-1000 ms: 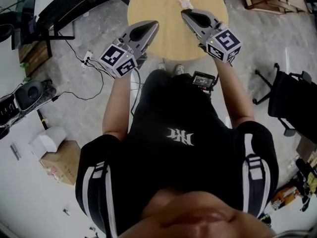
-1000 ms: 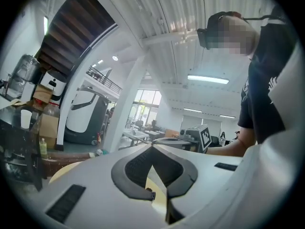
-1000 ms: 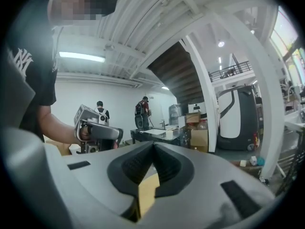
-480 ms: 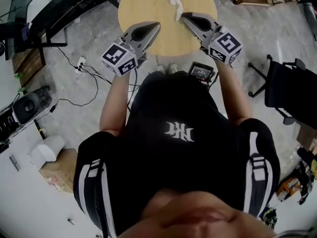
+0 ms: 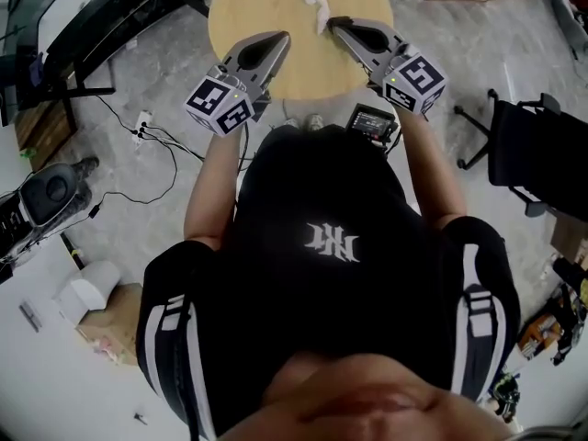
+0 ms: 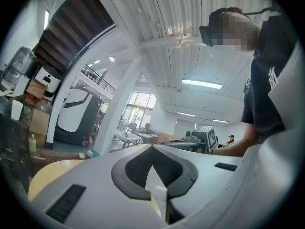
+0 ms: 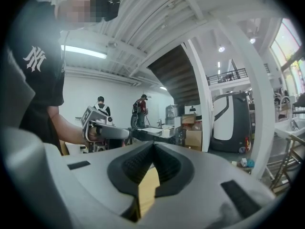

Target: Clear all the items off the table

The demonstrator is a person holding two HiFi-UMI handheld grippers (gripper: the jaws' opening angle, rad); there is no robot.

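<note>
A round wooden table (image 5: 257, 7) stands on a grey, stone-patterned floor (image 5: 138, 219) in a high workshop hall. One thing lies on it: a white crumpled wad (image 5: 314, 3) on the far half, just beyond the tip of the right gripper (image 5: 333, 23); whether they touch I cannot tell. Both grippers point about level over the table's near side. The right gripper's jaws are together on nothing. The left gripper (image 5: 283, 37), well apart from the wad, also has its jaws together and empty. Around the table are cables (image 5: 170, 150) on the floor at left, a black desk (image 5: 119, 7), a box (image 5: 115, 315), and a black chair (image 5: 537, 159) at right.
</note>
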